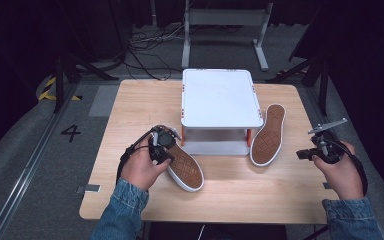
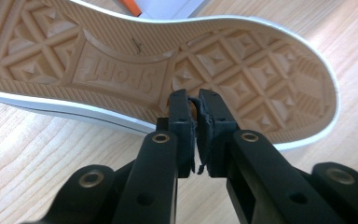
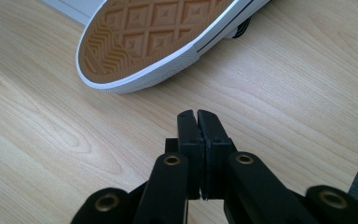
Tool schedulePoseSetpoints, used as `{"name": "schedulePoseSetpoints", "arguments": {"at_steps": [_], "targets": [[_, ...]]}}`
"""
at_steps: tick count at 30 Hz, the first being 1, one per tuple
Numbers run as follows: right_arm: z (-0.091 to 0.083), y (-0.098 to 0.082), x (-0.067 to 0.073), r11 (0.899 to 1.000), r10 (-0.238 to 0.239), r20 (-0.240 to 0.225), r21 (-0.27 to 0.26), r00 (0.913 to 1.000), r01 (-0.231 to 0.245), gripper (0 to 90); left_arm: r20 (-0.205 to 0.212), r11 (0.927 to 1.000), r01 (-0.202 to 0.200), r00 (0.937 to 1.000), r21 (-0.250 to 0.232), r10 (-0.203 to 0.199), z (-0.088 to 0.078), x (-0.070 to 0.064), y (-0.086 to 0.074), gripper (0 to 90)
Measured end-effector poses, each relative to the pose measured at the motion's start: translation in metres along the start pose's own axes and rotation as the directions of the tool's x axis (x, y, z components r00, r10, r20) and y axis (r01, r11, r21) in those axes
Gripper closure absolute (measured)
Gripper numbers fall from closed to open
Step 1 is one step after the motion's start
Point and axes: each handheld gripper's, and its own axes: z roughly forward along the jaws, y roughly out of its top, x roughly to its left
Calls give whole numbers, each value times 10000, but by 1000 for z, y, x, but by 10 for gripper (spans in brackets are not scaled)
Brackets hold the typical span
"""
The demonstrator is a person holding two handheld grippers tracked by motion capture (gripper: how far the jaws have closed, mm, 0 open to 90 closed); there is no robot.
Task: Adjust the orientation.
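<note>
Two shoes lie sole up on the wooden table (image 1: 130, 105), showing tan soles with white rims. The left shoe (image 1: 186, 169) lies in front of the white stand, and its sole (image 2: 177, 60) carries the word SPORT. My left gripper (image 1: 169, 149) is at that shoe's near edge, and its jaws (image 2: 193, 95) are pressed together with nothing seen between them. The right shoe (image 1: 269, 135) leans by the stand's right side, with its toe (image 3: 140, 42) ahead of my right gripper. My right gripper (image 1: 302, 154) hovers over bare wood, tips (image 3: 197, 114) shut and empty.
A white two-level stand (image 1: 221, 97) with orange-red legs occupies the back middle of the table. A lower shelf (image 1: 215, 147) sits under its top. Beyond the table are cables, dark stands and a metal frame (image 1: 225, 20) on the grey floor.
</note>
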Motion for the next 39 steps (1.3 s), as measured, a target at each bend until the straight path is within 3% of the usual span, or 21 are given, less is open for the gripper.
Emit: {"name": "schedulePoseSetpoints", "arguments": {"at_steps": [4,8,10,11,13,17,18,21,23,24,26,30,33,34,36,39], "targets": [[-2,1,1,10000,-26,40,-63,10000,26,864,58,9984,213,9997,524,-216,2,1,-5,862],[-4,3,2,9999,-69,24,-125,10000,69,844,315,9902,438,9983,1327,-483,9,3,-15,849],[-4,4,3,9998,-139,-16,-131,9999,139,823,418,9815,632,9965,1808,-719,13,7,-21,829],[-3,5,3,9998,-162,-21,-126,9999,162,815,430,9733,844,9945,2136,-957,16,9,-25,837],[1,8,4,9997,-225,-1,-56,9997,225,806,193,9658,991,9941,2397,-1068,16,10,-29,827],[6,12,6,9994,-343,-42,19,9994,343,788,429,9700,1115,9914,2160,-1235,17,13,-32,749],[6,13,7,9994,-354,-31,29,9994,354,781,482,9727,1052,9919,2068,-1176,17,12,-33,675],[4,13,8,9993,-378,-4,-55,9993,378,765,643,9828,1035,9913,1531,-1145,9,13,-31,626],[3,12,8,9994,-342,83,-111,9994,342,766,662,9913,1076,9914,759,-1127,-4,12,-27,626],[3,12,8,9994,-342,83,-111,9994,342,766,662,9913,1076,9914,759,-1127,-4,12,-27,651],[3,10,7,9995,-306,134,-76,9994,307,776,649,9952,977,9931,96,-981,-13,9,-22,694],[2,3,7,9997,-246,196,21,9995,246,776,155,9956,571,9983,-746,-561,-15,3,-4,708],[-2,-3,6,9999,-127,297,-14,9995,128,774,35,9971,534,9986,-544,-533,-7,4,5,704],[-3,-5,5,10000,-77,327,-39,9994,78,774,155,9986,490,9987,-182,-487,-2,5,6,717],[-7,-8,3,10000,5,373,-100,9993,-1,774,504,9977,575,9972,-362,-556,-2,6,4,799],[-8,-7,2,9999,28,362,-143,9993,-23,773,409,9958,858,9956,-307,-845,-9,7,-4,819]]}}
